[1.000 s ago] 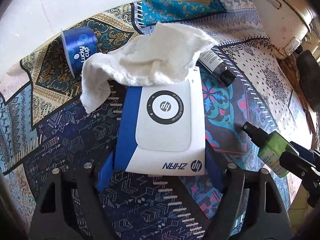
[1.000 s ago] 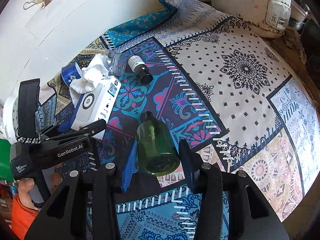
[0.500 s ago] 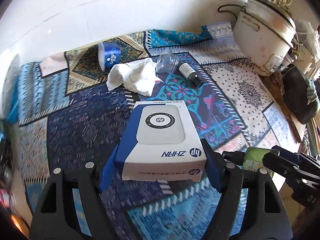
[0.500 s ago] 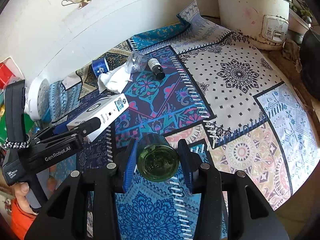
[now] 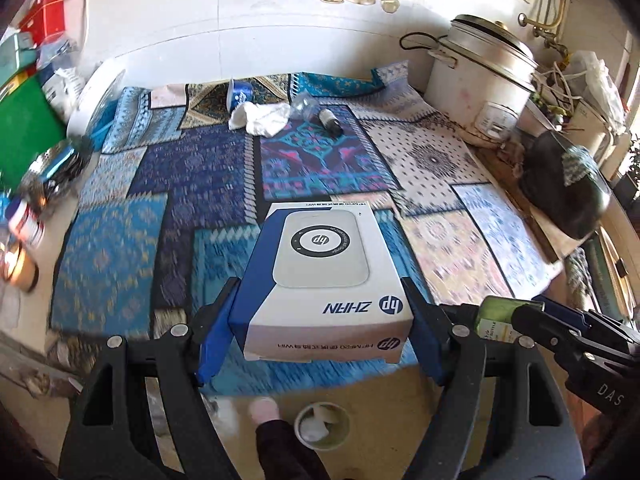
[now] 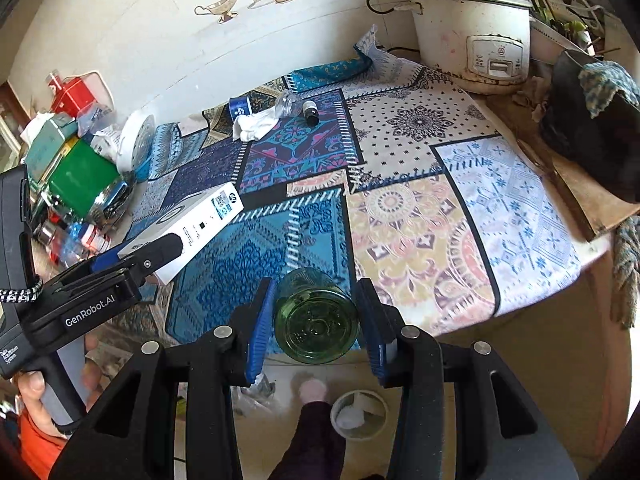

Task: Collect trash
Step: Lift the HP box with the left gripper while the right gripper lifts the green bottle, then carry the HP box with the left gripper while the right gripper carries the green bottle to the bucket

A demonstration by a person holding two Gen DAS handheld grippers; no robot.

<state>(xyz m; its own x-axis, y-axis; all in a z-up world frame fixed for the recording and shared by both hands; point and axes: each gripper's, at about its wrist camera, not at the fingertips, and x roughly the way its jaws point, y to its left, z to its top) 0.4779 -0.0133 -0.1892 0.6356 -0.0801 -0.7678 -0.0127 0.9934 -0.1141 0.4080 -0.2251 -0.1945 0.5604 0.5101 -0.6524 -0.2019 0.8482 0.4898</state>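
Note:
My left gripper is shut on a white and blue HP box, held in the air above the table's front edge; the box also shows in the right wrist view. My right gripper is shut on a green spray bottle, seen bottom-on, also above the front edge; it shows in the left wrist view. On the floor below stands a small round bin with white trash in it, also seen in the left wrist view. A crumpled white tissue, a blue cup, a clear bottle and a small dark bottle lie at the table's back.
A patterned cloth covers the table. A white rice cooker stands at the back right, a dark bag at the right edge. Clutter with a green box crowds the left end. The person's foot is beside the bin.
Both grippers have lifted their objects off the table and pulled back toward the front edge. The floor, the bin and the person's foot have come into view.

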